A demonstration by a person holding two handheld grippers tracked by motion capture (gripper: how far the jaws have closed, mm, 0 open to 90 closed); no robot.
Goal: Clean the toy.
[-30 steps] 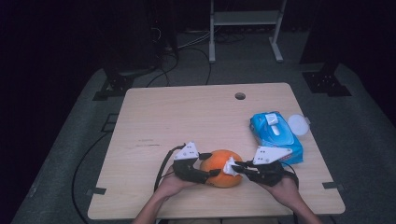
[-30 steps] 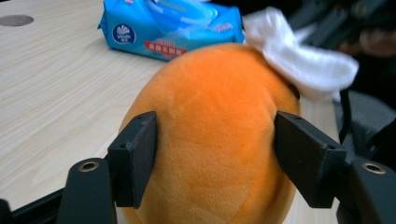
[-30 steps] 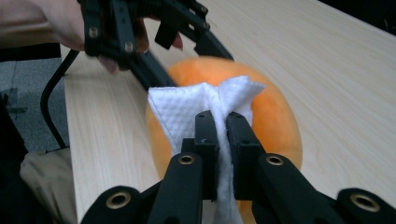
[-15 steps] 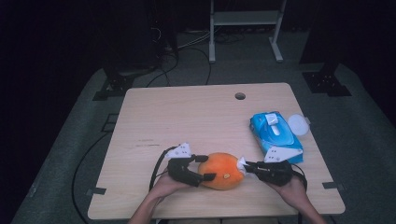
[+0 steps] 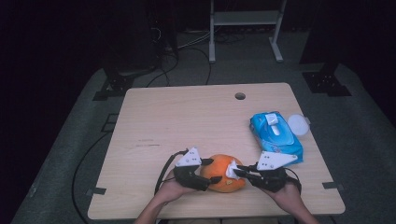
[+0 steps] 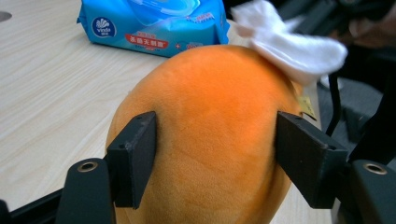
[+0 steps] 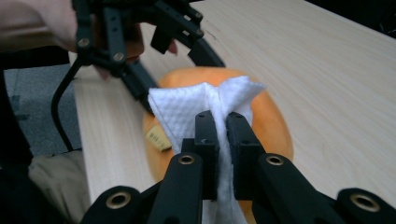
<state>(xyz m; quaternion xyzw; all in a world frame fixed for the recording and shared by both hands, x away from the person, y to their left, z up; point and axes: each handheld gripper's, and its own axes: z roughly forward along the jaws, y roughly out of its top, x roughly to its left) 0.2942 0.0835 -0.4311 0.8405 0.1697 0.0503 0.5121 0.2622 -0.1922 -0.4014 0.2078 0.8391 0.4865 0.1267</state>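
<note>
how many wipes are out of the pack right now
1. A single white textured wipe is pinched in the right gripper and pressed on the orange plush ball, which the left gripper clamps. More may sit inside the blue wipes pack.

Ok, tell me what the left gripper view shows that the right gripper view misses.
Left gripper view alone: the blue wipes pack, and the left gripper with a jaw pressed on each side of the orange plush. Right gripper view alone: the right gripper pinching the white wipe between shut jaws. Both: plush, wipe and wooden table.
</note>
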